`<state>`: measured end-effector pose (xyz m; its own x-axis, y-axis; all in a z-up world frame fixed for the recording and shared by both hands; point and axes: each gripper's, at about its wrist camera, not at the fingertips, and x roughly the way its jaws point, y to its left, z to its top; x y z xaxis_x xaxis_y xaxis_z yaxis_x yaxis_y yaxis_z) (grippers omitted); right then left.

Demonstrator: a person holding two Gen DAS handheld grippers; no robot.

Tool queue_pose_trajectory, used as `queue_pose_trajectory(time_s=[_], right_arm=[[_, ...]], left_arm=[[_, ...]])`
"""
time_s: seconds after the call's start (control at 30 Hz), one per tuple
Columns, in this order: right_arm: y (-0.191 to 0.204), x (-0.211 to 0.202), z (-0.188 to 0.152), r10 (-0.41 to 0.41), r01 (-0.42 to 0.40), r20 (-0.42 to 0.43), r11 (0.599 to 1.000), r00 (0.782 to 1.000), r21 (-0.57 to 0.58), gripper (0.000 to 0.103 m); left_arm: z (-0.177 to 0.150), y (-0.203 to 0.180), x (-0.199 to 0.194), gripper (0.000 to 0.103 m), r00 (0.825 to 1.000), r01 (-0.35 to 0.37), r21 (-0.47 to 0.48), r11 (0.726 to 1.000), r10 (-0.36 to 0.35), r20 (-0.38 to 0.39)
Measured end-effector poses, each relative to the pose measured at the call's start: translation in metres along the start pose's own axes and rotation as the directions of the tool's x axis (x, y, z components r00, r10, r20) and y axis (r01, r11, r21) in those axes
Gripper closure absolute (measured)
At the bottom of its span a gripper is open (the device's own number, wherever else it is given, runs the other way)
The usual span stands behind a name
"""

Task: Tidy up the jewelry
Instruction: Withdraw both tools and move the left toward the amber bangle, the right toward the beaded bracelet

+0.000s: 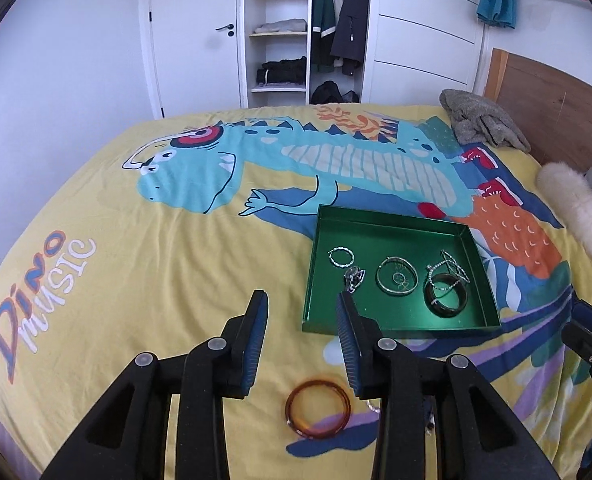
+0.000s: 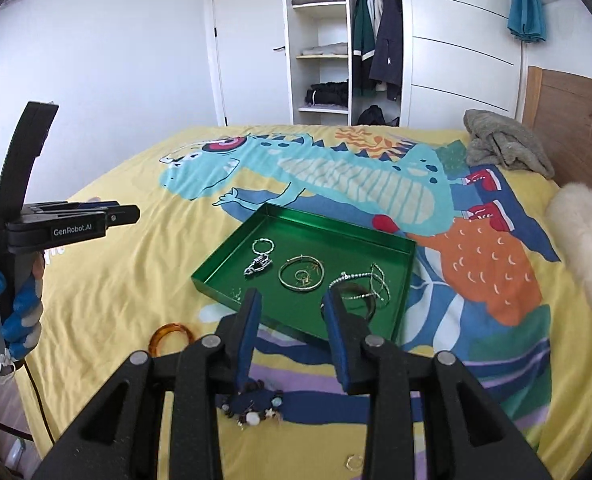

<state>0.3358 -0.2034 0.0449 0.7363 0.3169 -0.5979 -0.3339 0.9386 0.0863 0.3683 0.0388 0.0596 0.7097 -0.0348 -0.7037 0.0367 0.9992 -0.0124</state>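
Left wrist view: left tool is hovering partly open, gripping nothing, above an amber bangle lying on the bed. Right tool is hanging partly open, empty too, near the green tray that is holding silver jewelry.

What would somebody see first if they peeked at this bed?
The big turquoise dinosaur printed across the yellow bedspread. Next, the shiny green tray lying on it, holding silver rings and bangles. An amber bangle lies on the bedspread outside the tray, nearer the camera.
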Motion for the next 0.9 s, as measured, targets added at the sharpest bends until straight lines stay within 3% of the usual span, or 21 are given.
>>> queue_pose_trajectory(time_s=[0.37,0.9], right_arm=[[0.019,-0.107,-0.041,-0.017,0.015,0.057,0.999,0.998,0.029,0.072],[0.035,-0.189,-0.089,-0.039,0.031,0.114,0.997,0.993,0.071,0.072]], left_arm=[[-0.052,0.025,-0.098,0.068,0.998,-0.018,-0.022,1.000,0.019,0.060],[-0.108,0.061,-0.166,0.067,0.996,-0.009,-0.093,0.996,0.017,0.091]])
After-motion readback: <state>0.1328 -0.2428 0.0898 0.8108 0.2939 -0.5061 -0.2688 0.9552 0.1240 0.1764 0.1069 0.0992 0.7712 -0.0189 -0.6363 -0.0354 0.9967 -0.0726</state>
